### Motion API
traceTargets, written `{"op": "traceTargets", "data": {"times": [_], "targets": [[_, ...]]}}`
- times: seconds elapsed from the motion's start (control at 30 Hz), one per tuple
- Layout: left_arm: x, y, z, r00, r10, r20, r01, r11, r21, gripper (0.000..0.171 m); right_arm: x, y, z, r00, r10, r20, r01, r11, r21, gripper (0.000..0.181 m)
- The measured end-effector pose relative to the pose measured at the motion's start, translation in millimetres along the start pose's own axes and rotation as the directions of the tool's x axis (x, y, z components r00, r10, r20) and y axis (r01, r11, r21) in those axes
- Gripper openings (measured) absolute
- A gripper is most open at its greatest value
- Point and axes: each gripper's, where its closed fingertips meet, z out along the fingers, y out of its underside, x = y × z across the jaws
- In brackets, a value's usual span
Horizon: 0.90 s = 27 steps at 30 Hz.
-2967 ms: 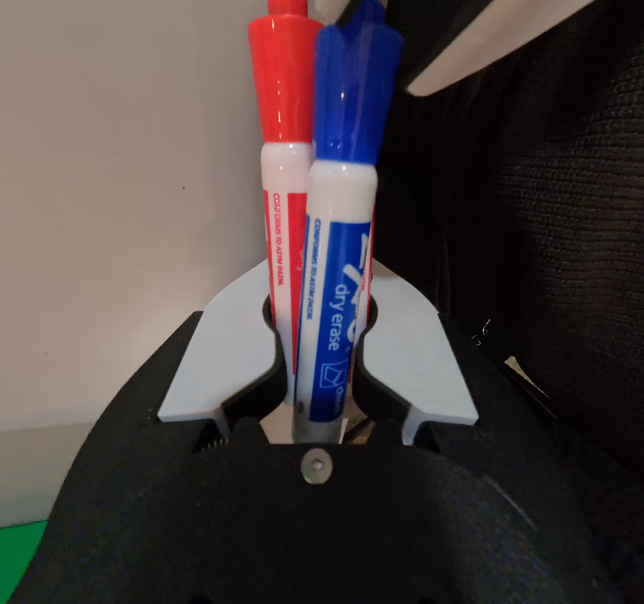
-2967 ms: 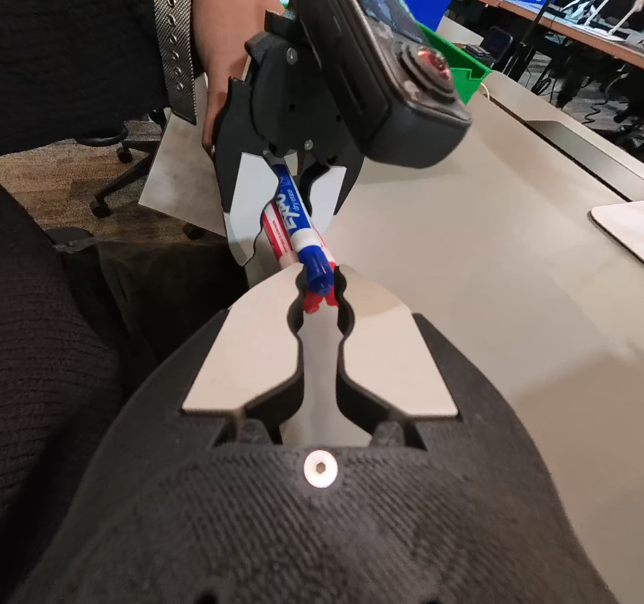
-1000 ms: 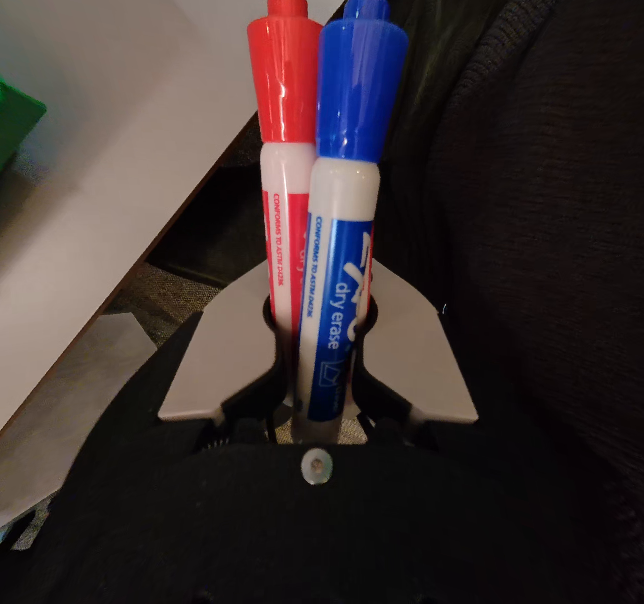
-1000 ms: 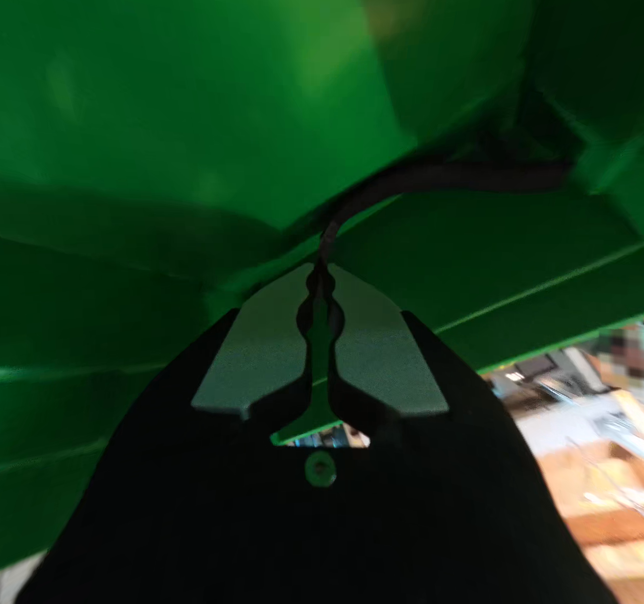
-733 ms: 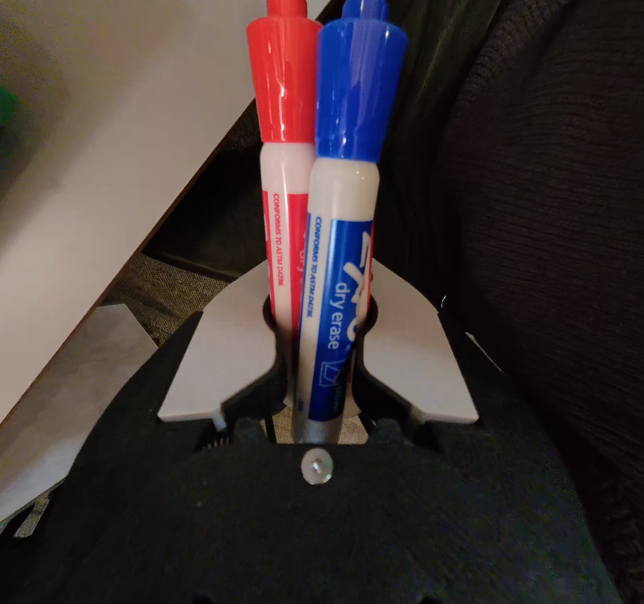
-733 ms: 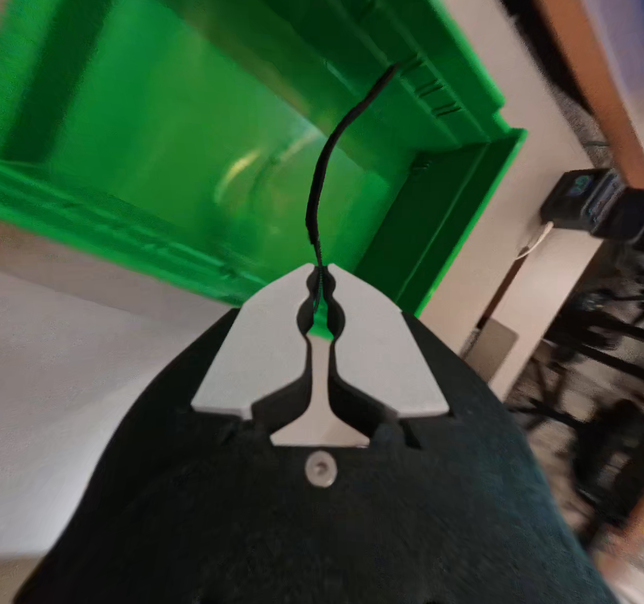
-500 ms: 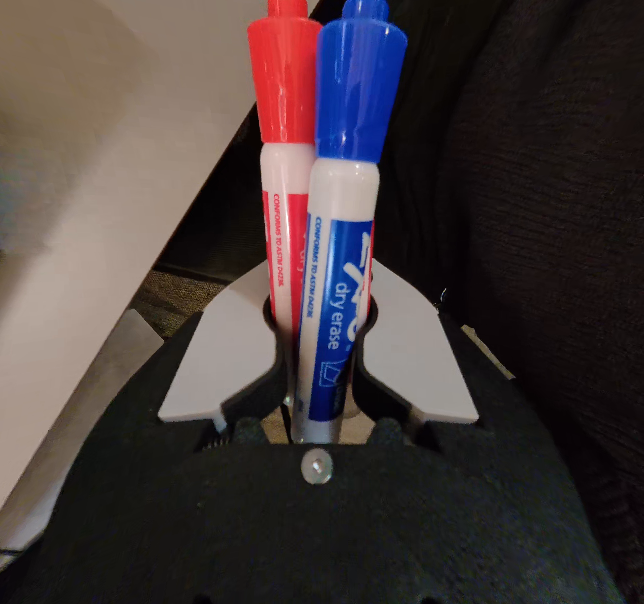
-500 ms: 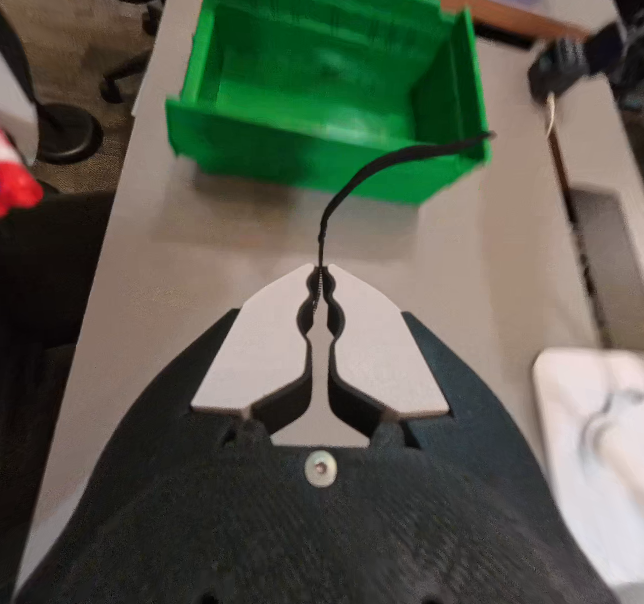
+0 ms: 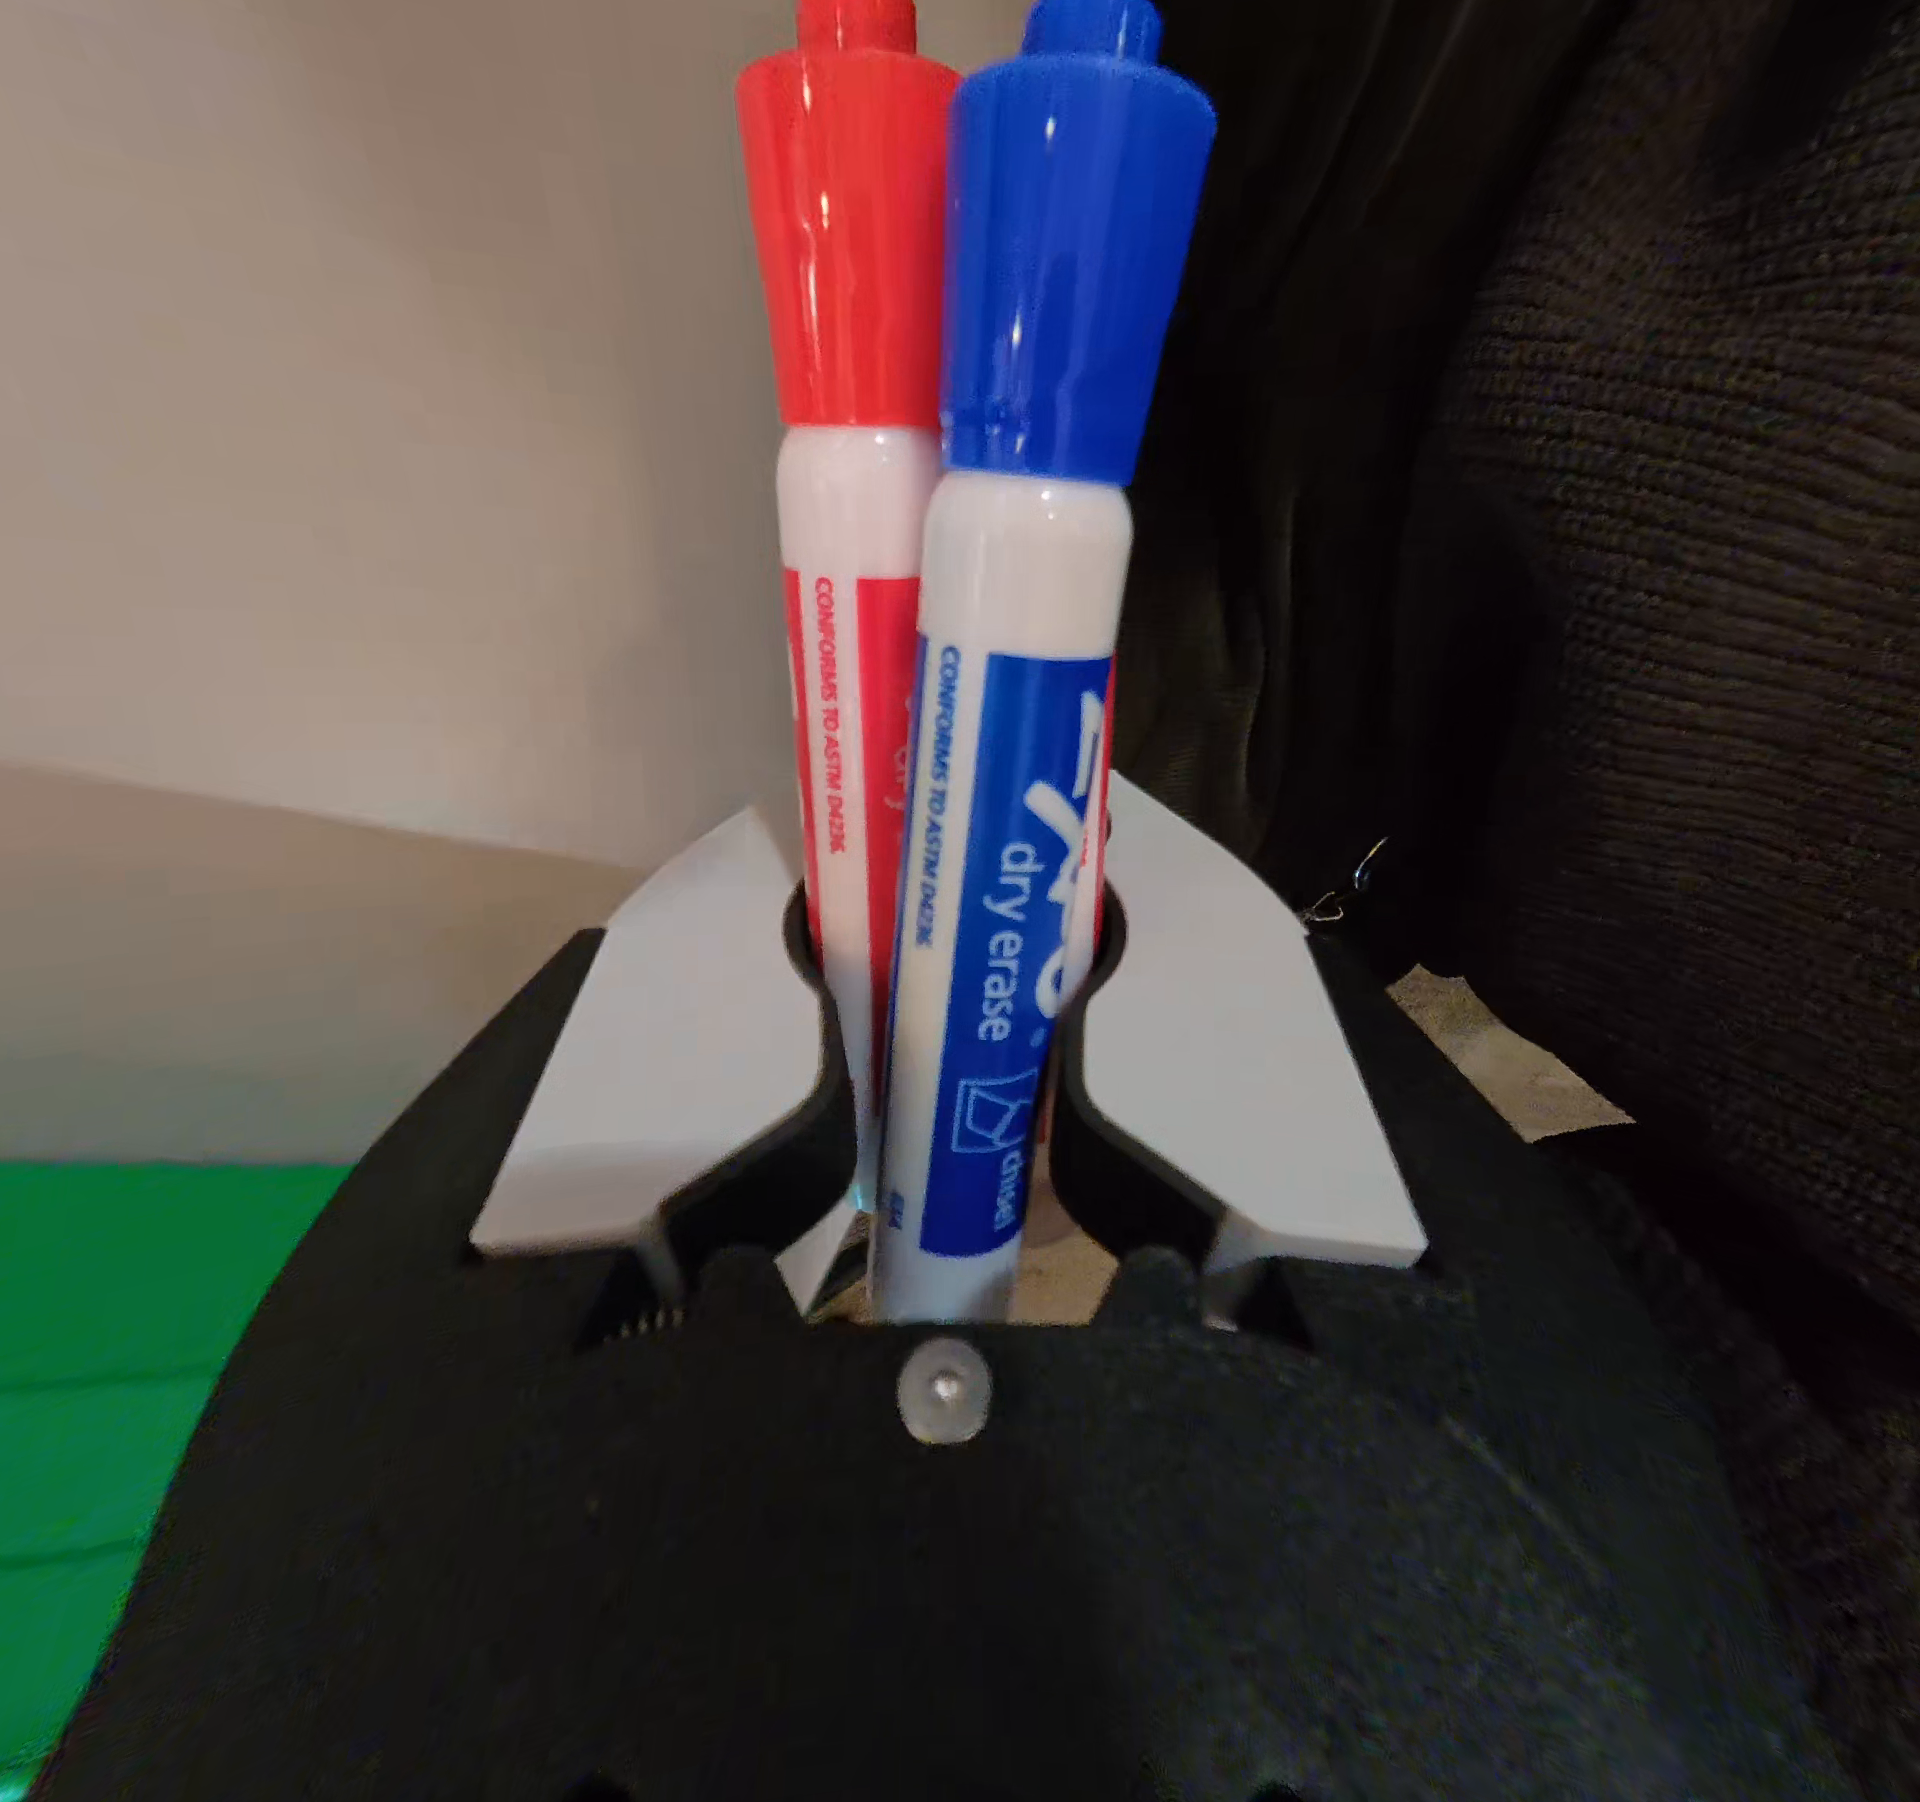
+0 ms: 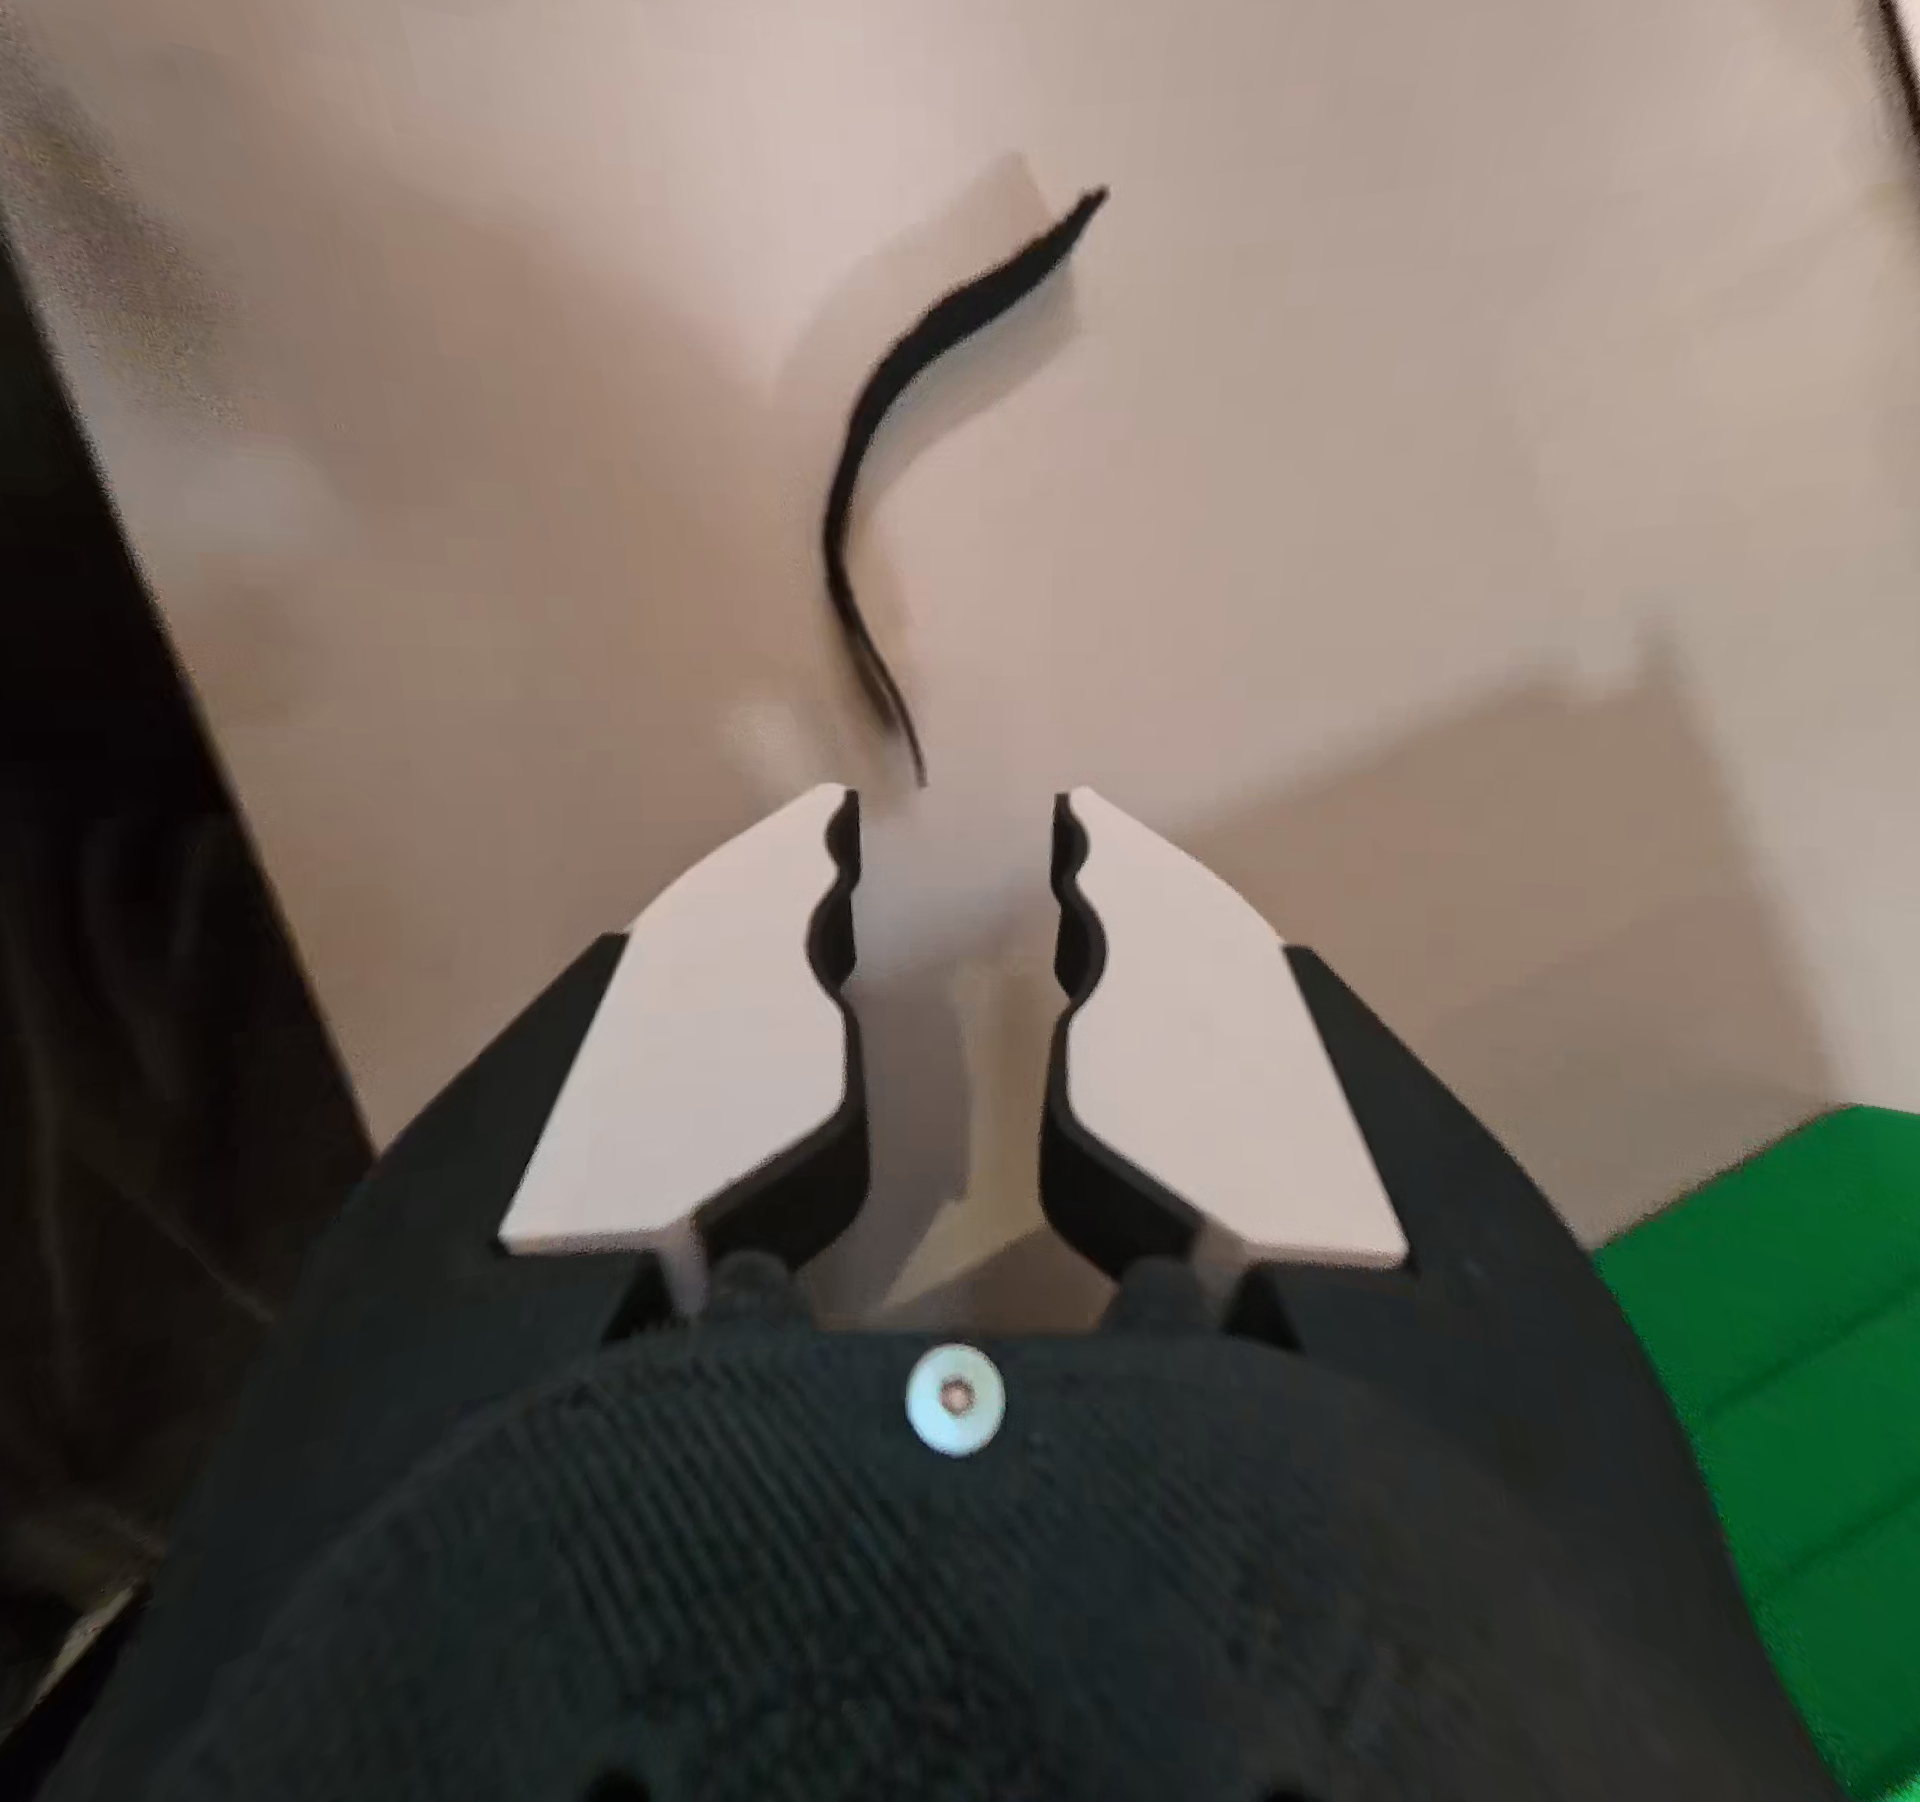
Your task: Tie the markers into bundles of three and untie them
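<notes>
My left gripper (image 9: 951,879) is shut on two dry-erase markers held side by side: a red marker (image 9: 847,464) on the left and a blue marker (image 9: 1049,609) in front on the right, caps pointing away from me. My right gripper (image 10: 956,807) is open and empty above the beige table (image 10: 416,402). A thin black strap (image 10: 914,433) lies curved on the table just beyond the right fingertips, free of them.
A green bin shows at the lower left of the left wrist view (image 9: 135,1337) and at the lower right of the right wrist view (image 10: 1766,1389). A person's black knit clothing (image 9: 1610,505) fills the right of the left wrist view. A white object (image 10: 1901,17) sits at the table's far right. My hands' fingertips stand some 25 cm from each other. My right gripper is the nearer one to the white object (image 10: 1901,17): about 35 cm, against 45 cm.
My right gripper carried the black strap out of the green bin over the table, then opened and let it go. My left gripper kept its hold on both markers and swung toward the table.
</notes>
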Motion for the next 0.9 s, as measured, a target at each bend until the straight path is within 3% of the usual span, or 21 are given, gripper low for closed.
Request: {"op": "traceTargets", "data": {"times": [0.17, 0.27, 0.37, 0.5, 0.6, 0.63, 0.8, 0.9], "targets": [[-10, -25, 0, 0.996, 0.082, -0.025, -0.082, 0.997, -0.015, 0.044, -46, -30, -7, 0.992, 0.048, 0.121, -0.076, 0.968, 0.239, 0.02], [-14, -32, 2, 0.994, 0.103, -0.04, -0.104, 0.994, -0.019, 0.044, -48, -32, 9, 0.991, 0.113, 0.068, -0.126, 0.964, 0.232, 0.021], [-17, -31, 4, 0.994, 0.099, -0.041, -0.101, 0.994, -0.033, 0.044, -63, -35, 25, 0.943, 0.261, 0.206, -0.3, 0.934, 0.193, 0.028], [-15, -29, 1, 0.996, 0.085, -0.033, -0.085, 0.996, -0.019, 0.044, -29, -18, 41, 0.857, 0.501, 0.119, -0.513, 0.849, 0.127, 0.042], [-10, -21, 1, 0.997, 0.07, -0.035, -0.071, 0.997, -0.013, 0.045, 21, 2, 40, 0.825, 0.56, -0.083, -0.539, 0.822, 0.185, 0.066], [-10, -18, 1, 0.998, 0.058, -0.033, -0.059, 0.998, -0.014, 0.044, 30, 4, 39, 0.822, 0.56, -0.106, -0.533, 0.822, 0.201, 0.067], [-5, -1, 2, 1.0, -0.004, -0.031, 0.004, 1.0, 0.001, 0.044, 27, -16, 49, 0.803, 0.594, 0.044, -0.588, 0.779, 0.217, 0.085], [-1, 9, 0, 0.999, -0.039, -0.022, 0.04, 0.999, 0.015, 0.044, 35, -28, 53, 0.826, 0.562, -0.029, -0.542, 0.808, 0.232, 0.084]]}}
